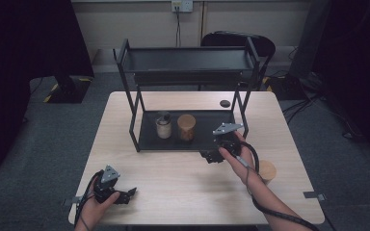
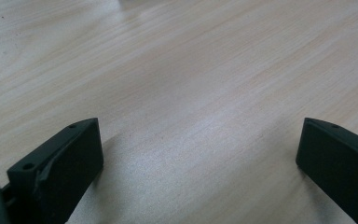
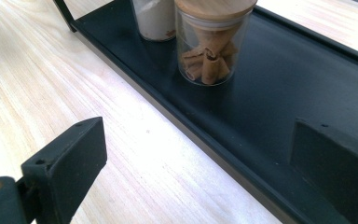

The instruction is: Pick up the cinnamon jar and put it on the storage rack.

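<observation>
High view: a two-tier black rack (image 1: 139, 131) stands at the far middle of the tabletop (image 1: 183, 185); two jars sit on its lower tray, and a third jar waits on the tabletop at the right.
Left gripper (image 1: 125, 195): it rests at the near left corner of the tabletop, well apart from the rack; in the left gripper view its jaws stand wide apart over bare wood, with nothing between them.
White-filled jar (image 1: 163, 124): upright on the lower tray, left of centre; the right gripper view shows its base (image 3: 154, 18) touching or just beside the next jar, and I cannot tell which.
Cork-lidded jar (image 1: 186, 127): upright on the tray just right of the white-filled one; through its glass (image 3: 212, 44) brown curled pieces show.
Right gripper (image 1: 211, 156): it hovers at the front right edge of the lower tray (image 3: 279, 93), jaws apart and empty, one over the tabletop and one over the tray.
Wood-lidded jar (image 1: 267, 171): it stands on the tabletop near the right edge, partly hidden by the right forearm, apart from the rack.
Done, as I judge: two jars are shelved.
Left, as I judge: the wood-lidded jar is not yet on the tray; free space remains right of the cork-lidded jar, and the upper shelf looks bare.
</observation>
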A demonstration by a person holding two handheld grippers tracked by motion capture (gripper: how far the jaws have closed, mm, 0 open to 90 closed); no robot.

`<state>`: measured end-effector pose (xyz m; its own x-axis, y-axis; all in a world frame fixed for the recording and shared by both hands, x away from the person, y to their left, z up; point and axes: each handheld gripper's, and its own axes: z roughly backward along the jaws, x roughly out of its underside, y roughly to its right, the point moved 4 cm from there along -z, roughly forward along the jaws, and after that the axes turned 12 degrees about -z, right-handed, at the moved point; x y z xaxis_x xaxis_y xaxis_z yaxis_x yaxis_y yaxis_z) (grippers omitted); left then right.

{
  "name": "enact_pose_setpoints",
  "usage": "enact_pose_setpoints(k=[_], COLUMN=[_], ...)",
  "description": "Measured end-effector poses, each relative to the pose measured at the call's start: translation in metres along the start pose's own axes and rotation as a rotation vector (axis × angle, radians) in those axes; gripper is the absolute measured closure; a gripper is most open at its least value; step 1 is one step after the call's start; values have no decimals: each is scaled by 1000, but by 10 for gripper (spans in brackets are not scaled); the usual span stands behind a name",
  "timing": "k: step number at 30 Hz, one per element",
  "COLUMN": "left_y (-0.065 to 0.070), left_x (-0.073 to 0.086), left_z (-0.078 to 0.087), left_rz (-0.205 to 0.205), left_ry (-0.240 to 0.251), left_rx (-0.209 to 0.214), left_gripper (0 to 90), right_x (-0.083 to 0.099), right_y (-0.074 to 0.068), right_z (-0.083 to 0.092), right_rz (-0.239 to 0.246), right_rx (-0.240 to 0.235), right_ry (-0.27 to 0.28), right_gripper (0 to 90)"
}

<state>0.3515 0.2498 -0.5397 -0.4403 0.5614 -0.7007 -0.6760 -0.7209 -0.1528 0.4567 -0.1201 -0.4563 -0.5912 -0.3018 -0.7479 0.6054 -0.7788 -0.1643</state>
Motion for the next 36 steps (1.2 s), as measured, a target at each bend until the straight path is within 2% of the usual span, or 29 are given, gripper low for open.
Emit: enact_pose_setpoints(k=[19,36], left_y=[0,0], left_x=[0,0], left_z=[0,0], left_rz=[0,0], left_ry=[1,0], left_rx=[-1,-1], left_gripper=[0,0], right_x=[-2,13], right_y=[7,29], right_z=[32,55], right_rz=[10,-14], right_rx=[8,25], right_ry=[29,28], right_gripper=[35,35])
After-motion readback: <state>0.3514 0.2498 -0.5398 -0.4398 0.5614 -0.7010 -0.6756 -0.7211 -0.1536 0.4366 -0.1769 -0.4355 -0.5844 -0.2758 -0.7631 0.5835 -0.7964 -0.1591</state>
